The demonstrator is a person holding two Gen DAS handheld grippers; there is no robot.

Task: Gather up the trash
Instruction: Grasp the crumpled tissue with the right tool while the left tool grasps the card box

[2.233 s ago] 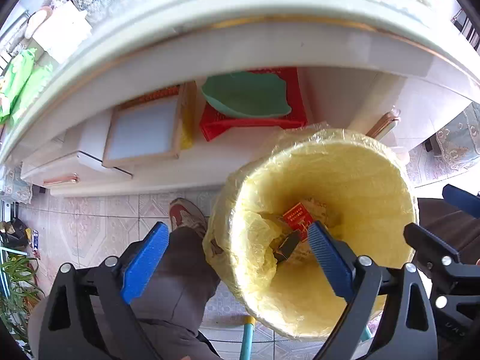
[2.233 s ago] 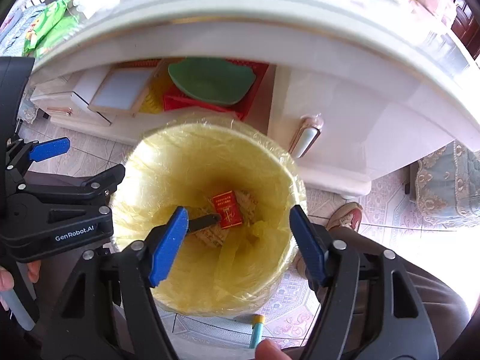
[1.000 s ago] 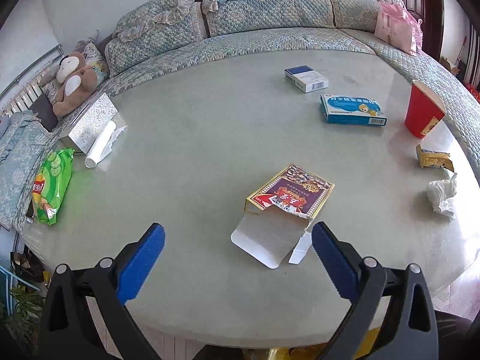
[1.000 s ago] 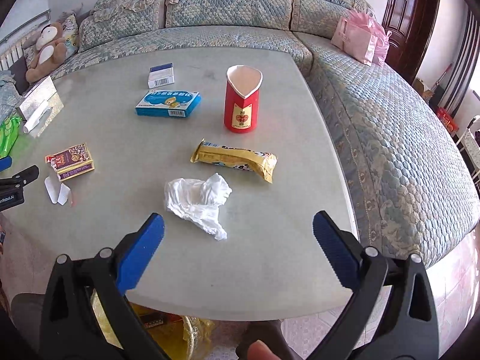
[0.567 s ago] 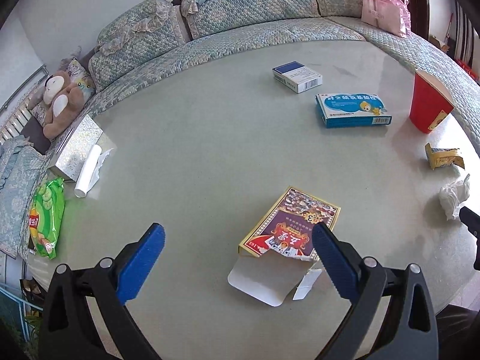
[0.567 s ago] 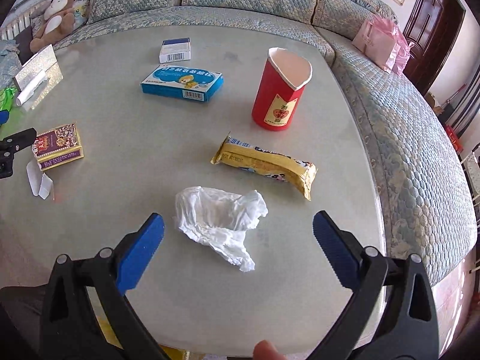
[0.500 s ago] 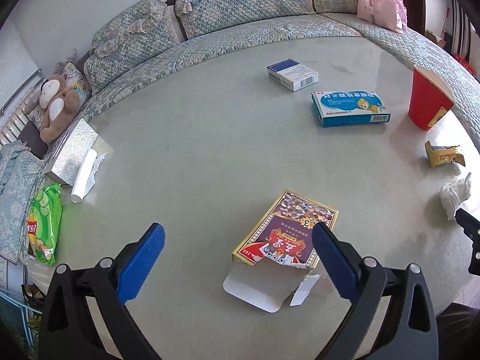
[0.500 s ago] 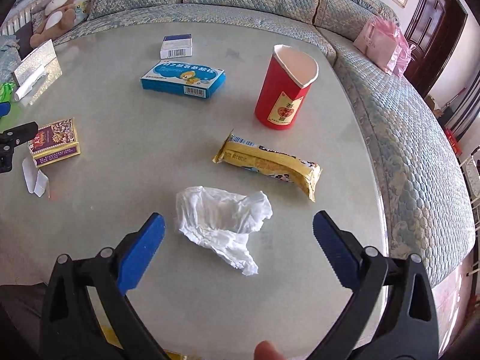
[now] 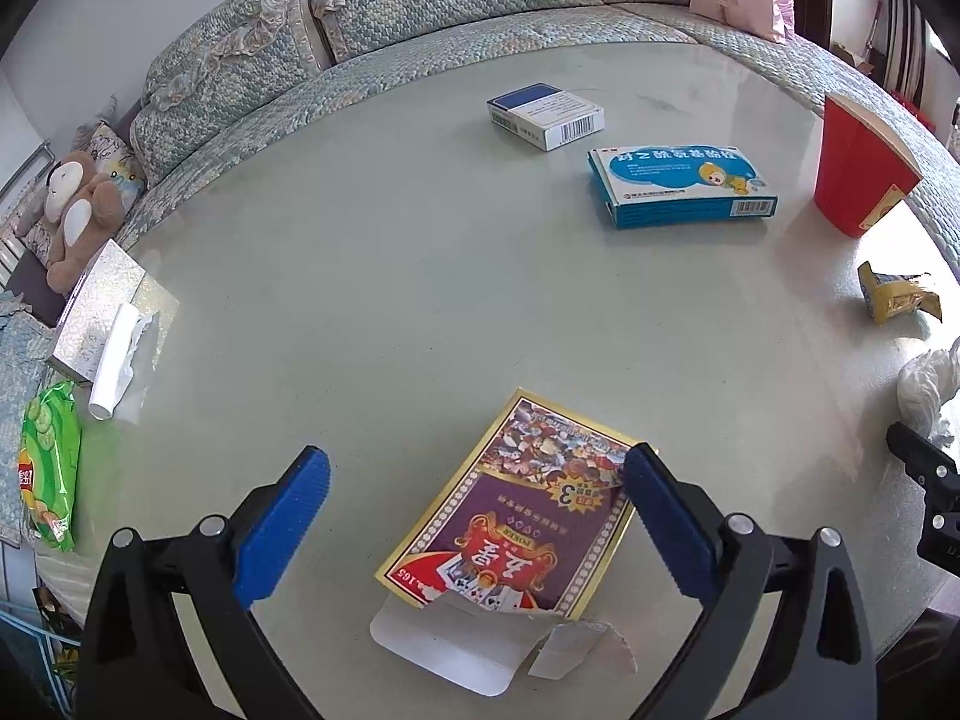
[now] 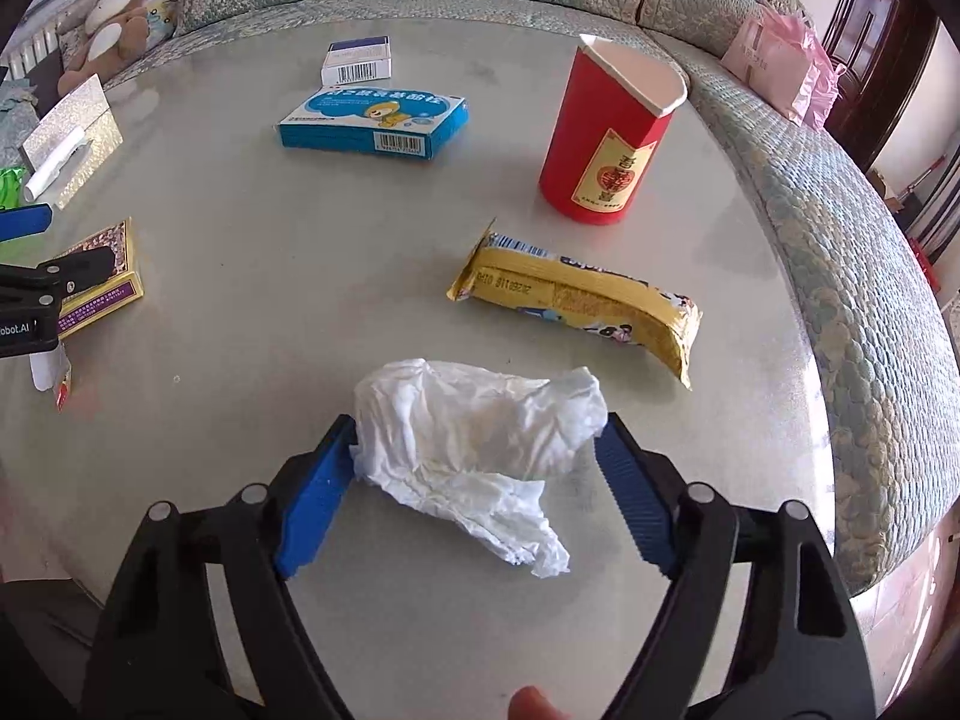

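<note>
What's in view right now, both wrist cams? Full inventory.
crumpled tissue: 1, white, table front, between right jaws
snack wrapper: 1, yellow, beyond tissue
paper cup: 1, red, upright, far right
medicine box: 1, blue, far centre
small box: 1, white and navy, behind medicine box
card box: 1, purple-gold, torn open, between left jaws
tissue box: 1, silver, left edge
snack bag: 1, green, left of the table
teddy: 1, brown, sofa
pink bag: 1, sofa right
table: 1, pale
left hand-held gripper: open
right hand-held gripper: jaws just closing, tissue between

Between the right tongs' [image 10: 474, 462] blue pads [image 10: 315, 498] lay a white tissue [image 10: 474, 426]; beyond it a yellow wrapper [image 10: 576, 306] and a red cup [image 10: 612, 138] — between the left tongs [image 9: 474, 516], a purple, gold-edged card box [image 9: 510, 510].
</note>
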